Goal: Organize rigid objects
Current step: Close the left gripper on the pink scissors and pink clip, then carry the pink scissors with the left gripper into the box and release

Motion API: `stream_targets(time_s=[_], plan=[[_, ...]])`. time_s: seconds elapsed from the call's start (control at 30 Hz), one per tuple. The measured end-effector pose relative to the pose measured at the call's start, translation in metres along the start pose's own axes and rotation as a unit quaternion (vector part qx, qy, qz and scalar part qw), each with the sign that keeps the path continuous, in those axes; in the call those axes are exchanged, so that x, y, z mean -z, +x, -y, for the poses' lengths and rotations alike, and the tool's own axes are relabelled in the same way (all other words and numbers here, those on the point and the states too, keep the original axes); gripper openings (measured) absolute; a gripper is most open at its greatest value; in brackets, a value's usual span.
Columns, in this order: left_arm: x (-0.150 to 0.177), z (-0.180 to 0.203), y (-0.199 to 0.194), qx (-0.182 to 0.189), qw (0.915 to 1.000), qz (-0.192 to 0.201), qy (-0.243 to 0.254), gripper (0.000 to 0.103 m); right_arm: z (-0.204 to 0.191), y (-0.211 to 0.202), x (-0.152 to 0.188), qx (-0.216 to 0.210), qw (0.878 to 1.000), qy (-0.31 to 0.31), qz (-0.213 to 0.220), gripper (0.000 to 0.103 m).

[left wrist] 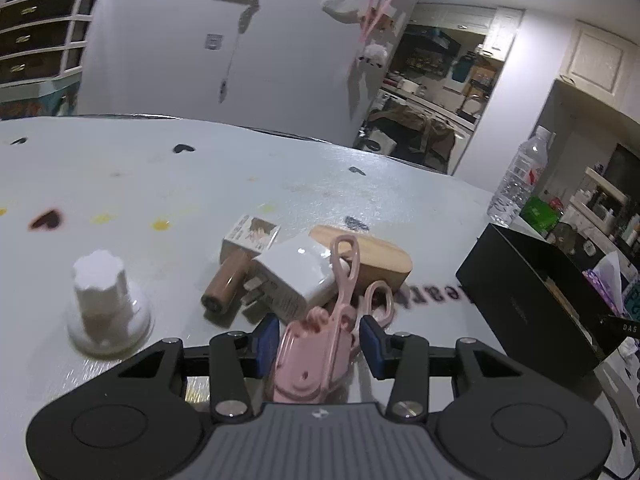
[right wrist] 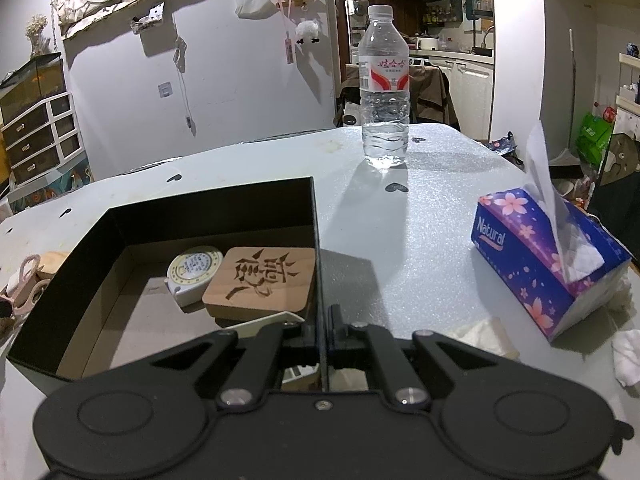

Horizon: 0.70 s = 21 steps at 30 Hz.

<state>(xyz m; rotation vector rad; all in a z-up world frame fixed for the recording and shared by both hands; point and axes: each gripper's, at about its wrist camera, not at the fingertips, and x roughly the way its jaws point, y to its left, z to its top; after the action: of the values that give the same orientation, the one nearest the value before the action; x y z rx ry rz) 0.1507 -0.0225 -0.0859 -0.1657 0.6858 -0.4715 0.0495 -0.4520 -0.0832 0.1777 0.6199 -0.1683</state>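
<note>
**Pink curler between the left pads; box held steady on the right**

The pink eyelash curler lies at the bottom centre of the left wrist view, between your left gripper pads; the left blue pad looks to be against its body, while the right one stands just beside it with a sliver of gap, so the jaws are narrowed around it and not clamped; finish closing before you lift, and take it on the solid body, not the thin loop handles, which would let it swing. Just above it sit the white charger, the brown tube and the wooden block, touching or near; lift straight up so you do not drag them. The black box fills the left half of the right wrist view; your right gripper is pinched tight on its right wall; hold that firm, and set the curler on the bare floor beside the tape measure and carved wooden coaster.
</note>
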Motion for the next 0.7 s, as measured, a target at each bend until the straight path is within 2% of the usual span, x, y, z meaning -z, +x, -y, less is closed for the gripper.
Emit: stream_targets(time_s=[0.1,0.23,0.43,0.7], plan=[[-0.004,-0.001,0.005,0.005,1.0000,-0.003,0.005,0.046,0.000,0.000,0.001,0.000,1.000,0.002,0.001,0.004],[-0.002,0.010,0.006,-0.017,0.9991,-0.003,0.038,0.043,0.001,0.000,0.001,-0.001,1.000,0.004,0.002,0.004],[0.010,0.026,-0.008,-0.038,0.9978,0.009,0.054,0.040,0.001,0.000,0.001,0.000,1.000,0.004,0.002,0.004],[0.009,0.042,-0.037,-0.016,0.9983,0.052,0.022,0.040,0.000,0.000,0.001,0.000,1.000,0.004,0.002,0.004]])
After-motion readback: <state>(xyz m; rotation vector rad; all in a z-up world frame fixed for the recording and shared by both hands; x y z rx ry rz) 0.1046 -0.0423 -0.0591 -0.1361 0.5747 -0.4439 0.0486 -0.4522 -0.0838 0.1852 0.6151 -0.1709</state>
